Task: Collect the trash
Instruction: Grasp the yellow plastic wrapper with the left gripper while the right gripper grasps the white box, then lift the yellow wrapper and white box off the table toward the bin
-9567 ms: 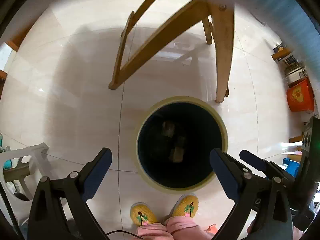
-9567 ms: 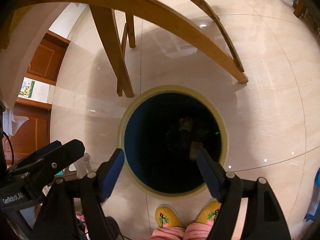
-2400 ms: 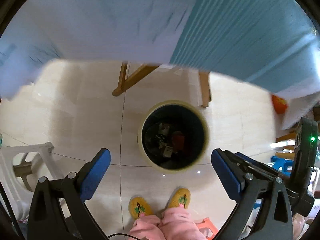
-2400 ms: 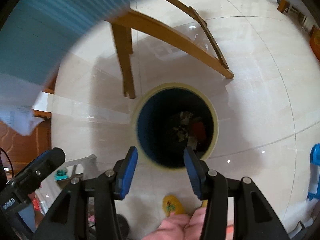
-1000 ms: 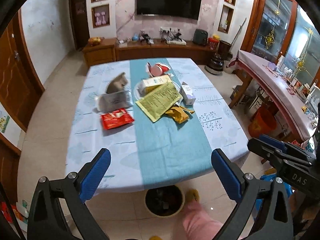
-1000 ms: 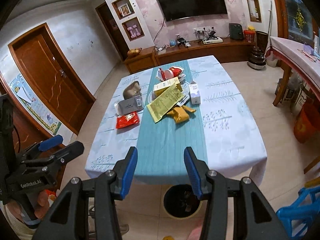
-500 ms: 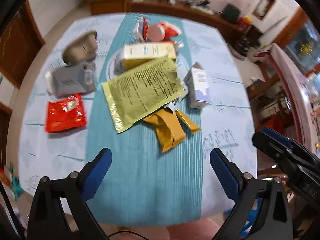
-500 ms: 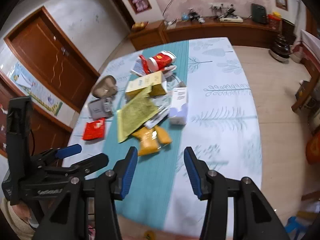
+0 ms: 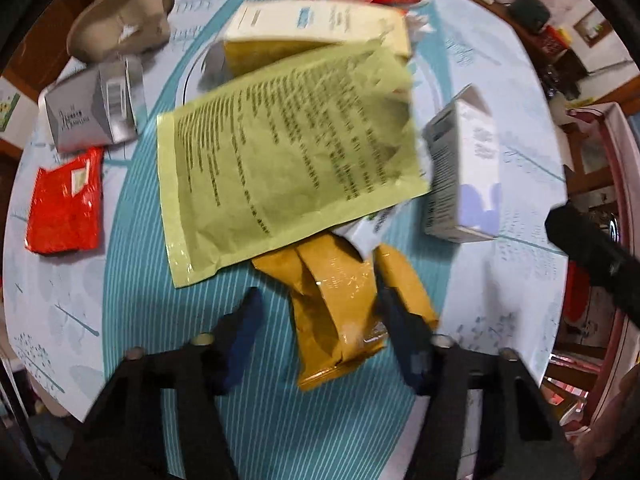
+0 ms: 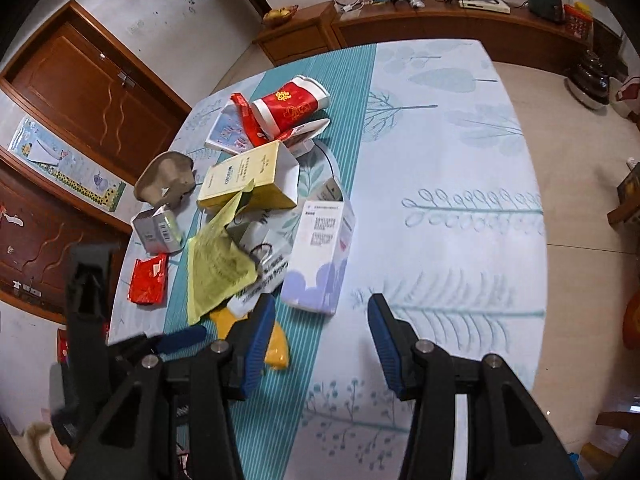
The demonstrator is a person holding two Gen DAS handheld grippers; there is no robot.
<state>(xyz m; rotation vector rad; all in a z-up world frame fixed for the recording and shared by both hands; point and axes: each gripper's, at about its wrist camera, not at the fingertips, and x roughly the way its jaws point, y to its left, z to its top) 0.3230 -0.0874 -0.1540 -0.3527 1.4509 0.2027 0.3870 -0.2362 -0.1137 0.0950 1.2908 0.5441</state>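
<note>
Trash lies heaped on a table with a teal runner [image 9: 260, 420]. Pointing straight down, my left gripper [image 9: 320, 296] is closing its jaws around a crumpled orange wrapper [image 9: 336, 308]. The right finger is at the wrapper's edge, while the left finger still stands clear of it. A yellow-green printed envelope [image 9: 280, 160] overlaps the wrapper's top. My right gripper [image 10: 320, 308] hangs open over the tablecloth with nothing between its fingers, just short of a white and lilac carton [image 10: 320, 264]. The orange wrapper [image 10: 276, 344] peeks out behind its left finger.
A red packet [image 9: 64, 204], a grey box [image 9: 92, 112], a pale yellow box [image 9: 320, 20], a brown crumpled piece [image 9: 120, 20] and a red paper cup [image 10: 290, 106] lie further back. The table's right half [image 10: 460, 200] carries only cloth. Wooden doors and a sideboard line the walls.
Both grippers have dropped toward the table and the trash now fills the views. The left jaws have narrowed from wide open to either side of the orange wrapper.
</note>
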